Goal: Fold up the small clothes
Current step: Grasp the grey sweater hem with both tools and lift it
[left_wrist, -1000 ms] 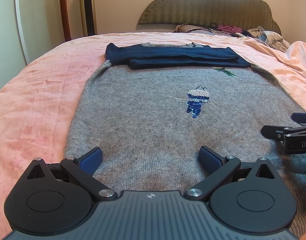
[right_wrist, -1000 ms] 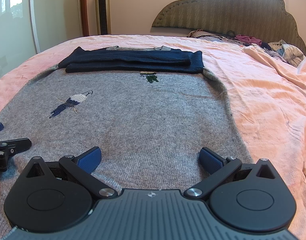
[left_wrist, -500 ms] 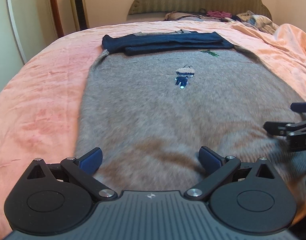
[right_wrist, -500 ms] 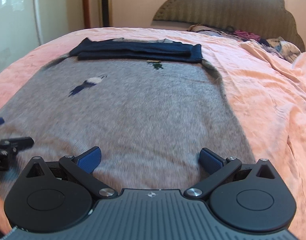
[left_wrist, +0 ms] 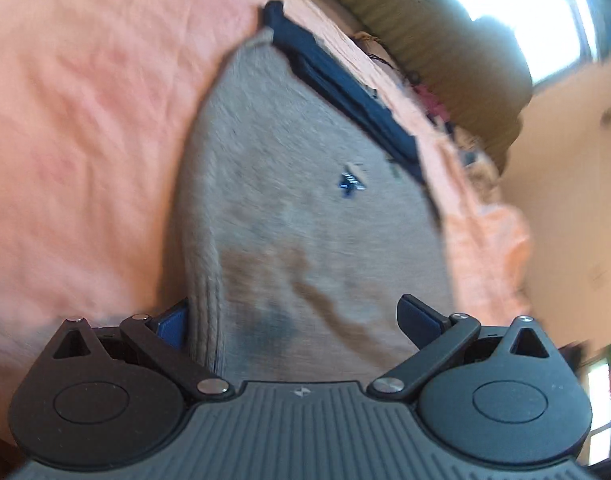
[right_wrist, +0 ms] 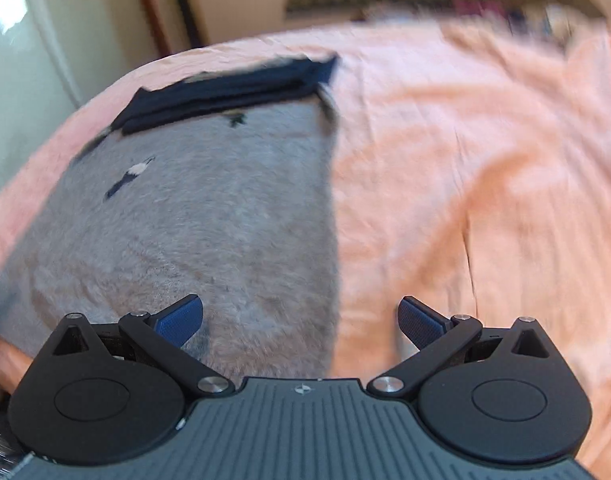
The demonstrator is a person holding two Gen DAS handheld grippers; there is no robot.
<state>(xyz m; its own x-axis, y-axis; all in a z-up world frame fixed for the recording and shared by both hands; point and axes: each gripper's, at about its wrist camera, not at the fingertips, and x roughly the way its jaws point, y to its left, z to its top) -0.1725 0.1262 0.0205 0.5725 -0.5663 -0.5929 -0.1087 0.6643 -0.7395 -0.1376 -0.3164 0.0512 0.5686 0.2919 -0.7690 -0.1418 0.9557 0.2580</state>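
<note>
I had the left gripper [left_wrist: 293, 314] spread wide, gripping nothing, straddling the ribbed hem corner of the grey sweater [left_wrist: 297, 208] at lower centre of its frame; I judged this set up a hem pinch. The right gripper [right_wrist: 299, 314] was equally wide and empty over the sweater's opposite edge, one finger above knit, one above the pink bedsheet [right_wrist: 465, 160]. The sweater lay flat, long axis running from hem toward the folded navy sleeves [right_wrist: 225, 92] at upper left.
</note>
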